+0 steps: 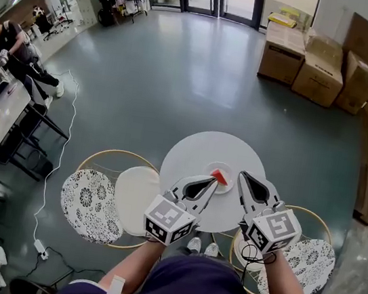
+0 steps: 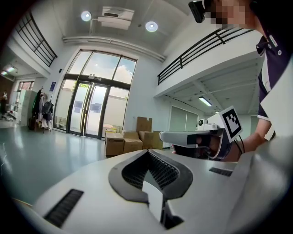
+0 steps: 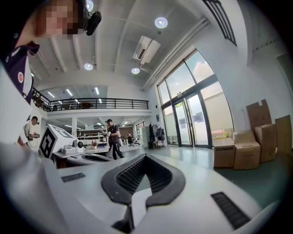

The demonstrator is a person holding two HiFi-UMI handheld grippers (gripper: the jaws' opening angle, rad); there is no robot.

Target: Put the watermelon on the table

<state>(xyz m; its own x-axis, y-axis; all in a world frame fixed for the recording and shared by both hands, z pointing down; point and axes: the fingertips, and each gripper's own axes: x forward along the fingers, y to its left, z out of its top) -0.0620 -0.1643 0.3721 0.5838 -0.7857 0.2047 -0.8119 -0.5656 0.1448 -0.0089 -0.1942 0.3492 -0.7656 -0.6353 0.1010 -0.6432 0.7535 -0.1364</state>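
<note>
The left tongs [image 1: 211,183] are seen clenched in the left gripper view [image 2: 147,151]: the 2 jaws meet at their tips and nothing is gripped between them. The right tongs [image 1: 242,175] are likewise clenched and empty in the right gripper view [image 3: 145,156]. Both are held side by side, near each other, and pointed the same way over a round white table [image 1: 194,144].

1 red slice of watermelon [image 1: 220,176] is seen on a small white plate [image 1: 219,165] on that table. It lies just ahead of the left tongs' tip and to the left of the right tongs' tip. Whether the left tip touches it cannot be told from the head view.

2 patterned cushioned stools are placed outside the pair, 1 [image 1: 89,205] left of the left tongs and 1 [image 1: 312,261] right of the right tongs. Cardboard boxes [image 1: 300,57] are stacked far ahead of the right tongs.
</note>
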